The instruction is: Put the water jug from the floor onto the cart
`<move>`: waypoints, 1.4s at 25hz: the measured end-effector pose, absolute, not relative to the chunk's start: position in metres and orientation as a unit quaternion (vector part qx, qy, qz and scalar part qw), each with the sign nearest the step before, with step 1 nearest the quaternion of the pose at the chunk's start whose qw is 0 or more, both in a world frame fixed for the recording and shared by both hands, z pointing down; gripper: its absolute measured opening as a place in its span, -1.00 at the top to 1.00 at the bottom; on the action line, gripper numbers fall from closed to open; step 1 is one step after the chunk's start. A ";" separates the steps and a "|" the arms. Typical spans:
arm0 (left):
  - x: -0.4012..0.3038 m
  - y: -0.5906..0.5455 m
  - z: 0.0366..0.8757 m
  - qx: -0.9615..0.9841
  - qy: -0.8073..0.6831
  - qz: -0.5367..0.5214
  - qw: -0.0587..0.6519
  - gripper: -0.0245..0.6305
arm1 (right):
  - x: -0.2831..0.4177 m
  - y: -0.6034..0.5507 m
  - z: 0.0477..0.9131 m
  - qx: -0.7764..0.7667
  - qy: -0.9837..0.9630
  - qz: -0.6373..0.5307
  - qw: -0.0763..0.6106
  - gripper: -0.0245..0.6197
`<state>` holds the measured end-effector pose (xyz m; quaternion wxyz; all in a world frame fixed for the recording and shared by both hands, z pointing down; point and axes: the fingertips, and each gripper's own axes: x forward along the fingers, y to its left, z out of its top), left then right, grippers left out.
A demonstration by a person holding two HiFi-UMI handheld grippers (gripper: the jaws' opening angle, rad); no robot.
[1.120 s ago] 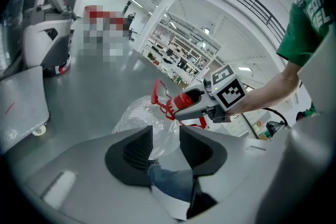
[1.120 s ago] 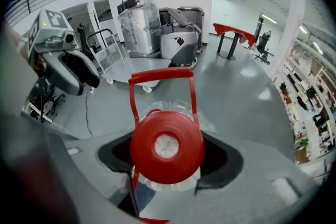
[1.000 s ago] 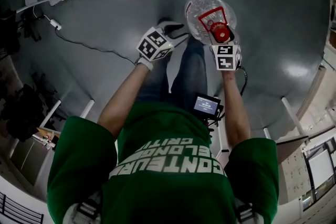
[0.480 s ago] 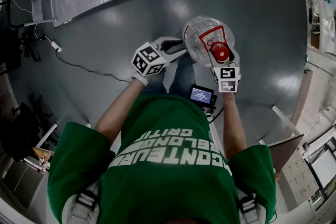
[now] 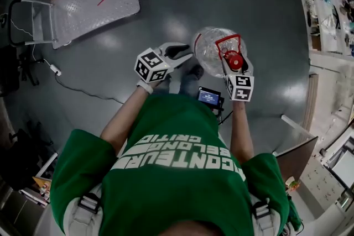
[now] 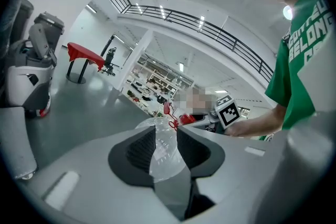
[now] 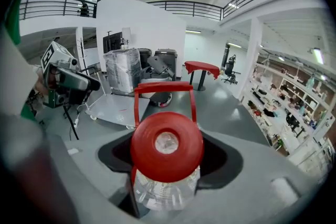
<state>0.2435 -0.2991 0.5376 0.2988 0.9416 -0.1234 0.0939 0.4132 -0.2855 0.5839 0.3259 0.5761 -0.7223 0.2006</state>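
- Two bare forearms reach forward from the green shirt, a gripper in each hand.
- Right gripper (image 5: 234,66) clamps the water jug (image 5: 210,46) at its neck, under the red cap (image 5: 233,59).
- Left gripper (image 5: 185,53) is at the jug's side. Its jaws have just been closing and stand apart, with the clear wall between them.
- Cart (image 5: 94,5) stands well apart from the jug.

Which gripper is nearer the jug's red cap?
Right. The right gripper clamps the neck just under the red cap; the left gripper, jaws just closing, has the clear side of the jug between its tips.
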 end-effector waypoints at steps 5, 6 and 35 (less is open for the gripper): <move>0.235 -0.297 0.531 0.945 -0.103 0.089 0.298 0.54 | 0.417 -0.294 0.569 0.603 -0.708 0.194 0.313 -0.02; 0.231 -0.299 0.532 0.945 -0.100 0.088 0.298 0.55 | 0.415 -0.298 0.568 0.607 -0.705 0.193 0.311 -0.02; 0.124 -0.341 0.511 0.946 -0.156 0.074 0.274 0.55 | 0.326 -0.392 0.562 0.565 -0.744 0.168 0.314 -0.02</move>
